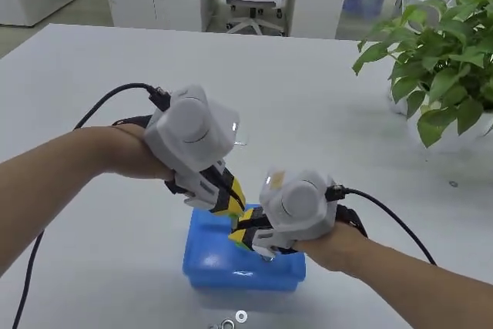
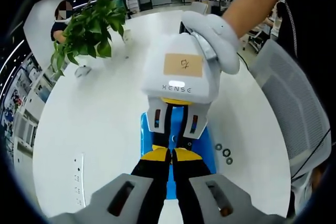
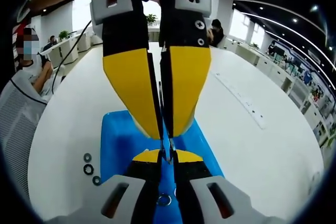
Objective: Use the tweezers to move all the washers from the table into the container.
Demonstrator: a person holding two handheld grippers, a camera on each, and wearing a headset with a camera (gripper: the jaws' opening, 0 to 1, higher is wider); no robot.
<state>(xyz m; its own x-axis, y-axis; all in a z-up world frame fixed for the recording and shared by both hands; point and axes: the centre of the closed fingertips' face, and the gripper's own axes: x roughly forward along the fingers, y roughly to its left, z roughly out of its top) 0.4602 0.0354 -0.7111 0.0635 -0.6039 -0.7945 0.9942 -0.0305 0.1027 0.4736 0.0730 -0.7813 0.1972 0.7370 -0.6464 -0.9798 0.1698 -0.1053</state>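
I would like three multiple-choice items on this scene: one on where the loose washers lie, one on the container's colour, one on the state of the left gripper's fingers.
1. The three loose washers lie: A) on the table beside the container; B) on the container's rim; C) between fingers.
2. The container is: A) red; B) blue; C) green.
3. The left gripper has its fingers: A) wide open; B) drawn together; C) folded back.
Answers: 1A, they rest on the white table; 2B, its walls are blue; 3B, the yellow tips almost meet.
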